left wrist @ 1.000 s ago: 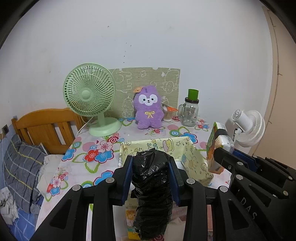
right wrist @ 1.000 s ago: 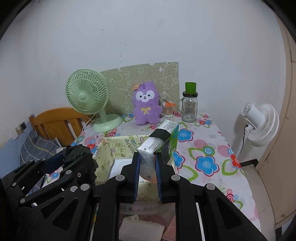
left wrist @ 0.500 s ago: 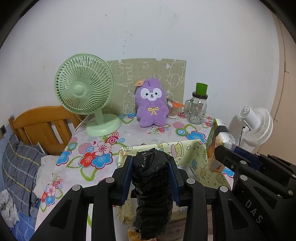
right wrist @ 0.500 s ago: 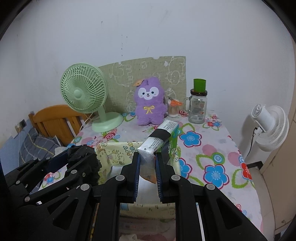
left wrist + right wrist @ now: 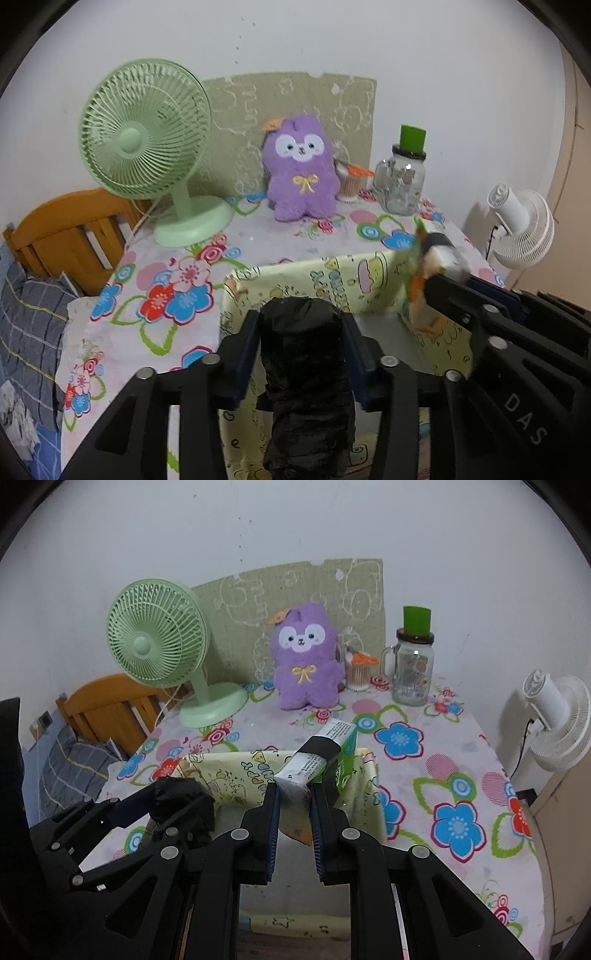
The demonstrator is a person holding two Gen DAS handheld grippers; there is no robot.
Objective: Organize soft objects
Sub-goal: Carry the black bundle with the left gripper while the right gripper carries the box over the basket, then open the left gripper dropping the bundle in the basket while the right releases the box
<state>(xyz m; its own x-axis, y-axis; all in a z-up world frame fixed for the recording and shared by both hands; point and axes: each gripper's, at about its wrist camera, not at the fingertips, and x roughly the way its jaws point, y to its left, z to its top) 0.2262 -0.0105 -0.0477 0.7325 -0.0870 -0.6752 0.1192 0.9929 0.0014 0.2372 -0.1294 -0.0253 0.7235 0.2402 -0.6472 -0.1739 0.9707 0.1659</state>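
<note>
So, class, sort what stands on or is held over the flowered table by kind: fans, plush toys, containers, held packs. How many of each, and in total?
Fans: 1, the green fan.
Plush toys: 1, the purple plush.
Containers: 3, glass jar, swab pot, fabric bin.
Held packs: 2, black roll, tissue pack.
Total: 7.

Left claw point(image 5: 301, 328) jaws opening, angled down; right claw point(image 5: 293, 805) clamped shut, angled down.

White letters "DAS" stand on the black arm of the right gripper point(image 5: 436, 284). The yellow fabric bin point(image 5: 236, 771) carries cartoon lettering, and the tissue pack point(image 5: 310, 764) fine print, both unreadable.
</note>
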